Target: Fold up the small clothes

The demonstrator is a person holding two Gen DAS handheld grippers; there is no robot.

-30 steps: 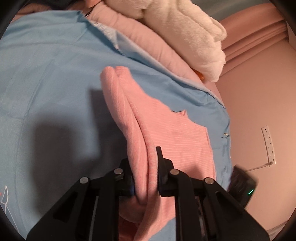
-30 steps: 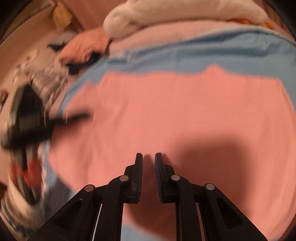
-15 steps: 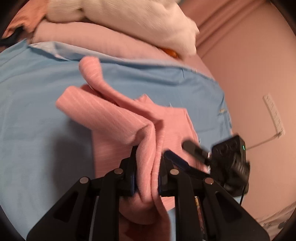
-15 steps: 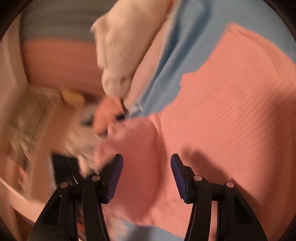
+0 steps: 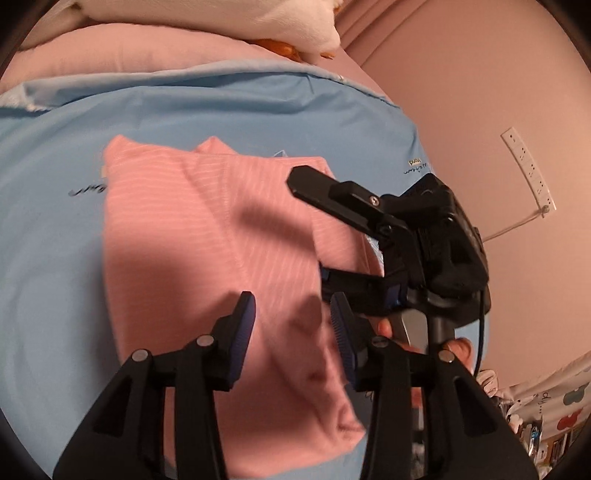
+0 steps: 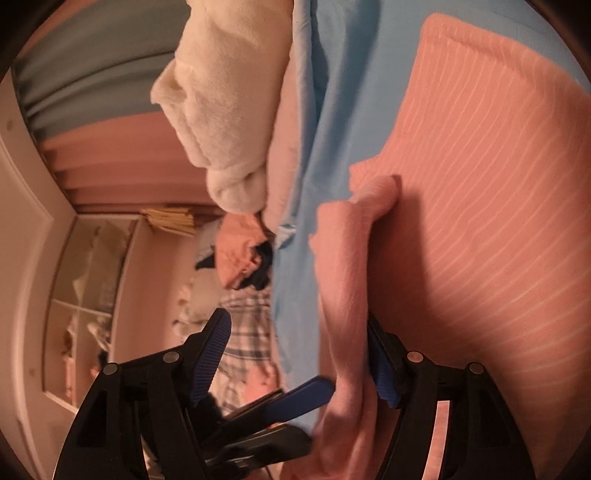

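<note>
Step in hand: I judged that I was letting go of a fold just laid on the pink garment (image 5: 221, 236), which lay on the blue sheet (image 5: 51, 229) in the middle of the left wrist view.
Left gripper (image 5: 291, 325): released. Its jaws had just been opening, and the pink cloth lay under and between them with the pads off it.
Right gripper (image 6: 299, 354): released too, jaws wide and just been opening. A rolled edge of the pink garment ran up between them and lay against the right-hand pad; I could not tell whether that pad pressed on it.
Doing it well: I judged the thing was to lift both grippers clear without dragging the folded edge, then smooth the wrinkled lower corner.
Upper left, left view: a pale pink pillow (image 5: 122, 51) with a cream plush blanket (image 5: 207, 18) on top, well apart from the garment.
Centre right, left view: the other gripper lay over the garment's right edge, a hand (image 5: 456, 347) showing on its handle.
Far right, left view: a white power strip (image 5: 528, 173) on the wall.
Left, right view: more clothes (image 6: 240, 254) heaped beyond the sheet's edge.
In the way: I judged only the crossing grippers could snag the cloth.
</note>
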